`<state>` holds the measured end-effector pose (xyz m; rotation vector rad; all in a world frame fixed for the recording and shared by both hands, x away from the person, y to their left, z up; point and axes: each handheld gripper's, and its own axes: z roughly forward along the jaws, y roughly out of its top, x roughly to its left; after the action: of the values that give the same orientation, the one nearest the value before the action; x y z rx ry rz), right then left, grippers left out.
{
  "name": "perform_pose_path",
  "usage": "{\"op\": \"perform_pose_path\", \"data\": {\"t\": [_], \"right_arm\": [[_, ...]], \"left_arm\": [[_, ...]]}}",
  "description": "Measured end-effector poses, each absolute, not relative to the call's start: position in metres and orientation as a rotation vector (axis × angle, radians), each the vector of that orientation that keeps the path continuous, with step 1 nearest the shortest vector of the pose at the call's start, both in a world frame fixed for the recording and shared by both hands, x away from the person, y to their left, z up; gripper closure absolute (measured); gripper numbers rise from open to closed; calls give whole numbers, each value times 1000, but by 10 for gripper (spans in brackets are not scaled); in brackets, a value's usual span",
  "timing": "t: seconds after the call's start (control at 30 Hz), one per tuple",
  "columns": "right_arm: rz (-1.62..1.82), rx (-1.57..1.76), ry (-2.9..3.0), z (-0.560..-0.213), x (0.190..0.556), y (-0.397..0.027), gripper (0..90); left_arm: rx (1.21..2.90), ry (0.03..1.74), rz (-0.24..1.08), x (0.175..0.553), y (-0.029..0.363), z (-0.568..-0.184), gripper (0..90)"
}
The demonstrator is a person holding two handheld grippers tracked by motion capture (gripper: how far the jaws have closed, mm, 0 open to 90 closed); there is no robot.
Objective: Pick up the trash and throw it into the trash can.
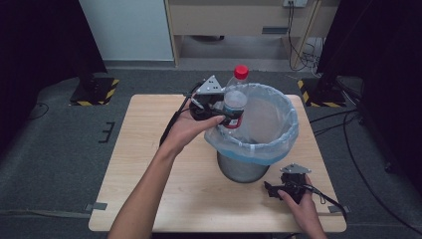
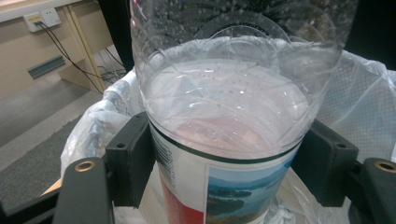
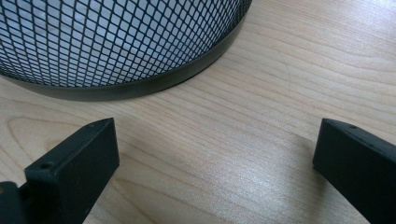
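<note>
**Bottle held upright over the rim of the lined bin**

Here the clear plastic bottle (image 1: 235, 102) stands upright in the air at the near-left rim of the bin, its red cap (image 1: 241, 71) on top and its lower part just over the liner's edge. In the left gripper view the bottle (image 2: 224, 107) shows a clear, droplet-speckled upper body and a printed label (image 2: 219, 191) with red and a landscape picture lower down.

The left gripper (image 1: 219, 110) is clenched on the bottle: its two black jaws press against the label band from either side, and the person's left hand (image 1: 191, 127) wraps the gripper body, with the grey three-cornered plate (image 1: 211, 86) above it.

Below the bottle is the bin (image 1: 242, 168), a dark mesh basket lined with a pale, blue-tinged plastic bag (image 1: 278, 134) folded out over its rim. It stands on the light wooden worktop (image 1: 134, 164), right of centre.

The right gripper (image 1: 274, 190) rests low on the worktop near the bin's base, held in the right hand (image 1: 304, 206). Its jaws stand wide apart with nothing between them, only bare wood (image 3: 224, 154); ahead of them is the bin's mesh wall (image 3: 116, 37) and dark bottom ring.
</note>
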<state>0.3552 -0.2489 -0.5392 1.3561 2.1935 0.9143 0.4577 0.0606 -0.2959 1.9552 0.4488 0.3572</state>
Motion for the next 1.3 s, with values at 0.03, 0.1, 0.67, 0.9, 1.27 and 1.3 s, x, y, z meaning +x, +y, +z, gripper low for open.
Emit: {"op": "perform_pose_path", "data": {"t": [0.03, 0.1, 0.67, 0.9, 1.27, 1.3], "right_arm": [[915, 1356, 2194, -539, 355, -249, 4], [915, 1356, 2194, -539, 355, -249, 4], [915, 1357, 2194, -539, 355, -249, 4], [914, 1361, 2194, -539, 355, -249, 4], [912, 1358, 2197, -539, 355, -249, 4], [912, 1358, 2196, -539, 355, -249, 4]], "left_arm": [[1958, 448, 358, 458, 60, -296, 278], [1957, 446, 356, 458, 59, -296, 278], [1821, 554, 513, 455, 120, -272, 46], [1845, 650, 544, 458, 160, -291, 36], [1951, 781, 522, 462, 187, -359, 36], [1965, 789, 515, 462, 187, -366, 36]]}}
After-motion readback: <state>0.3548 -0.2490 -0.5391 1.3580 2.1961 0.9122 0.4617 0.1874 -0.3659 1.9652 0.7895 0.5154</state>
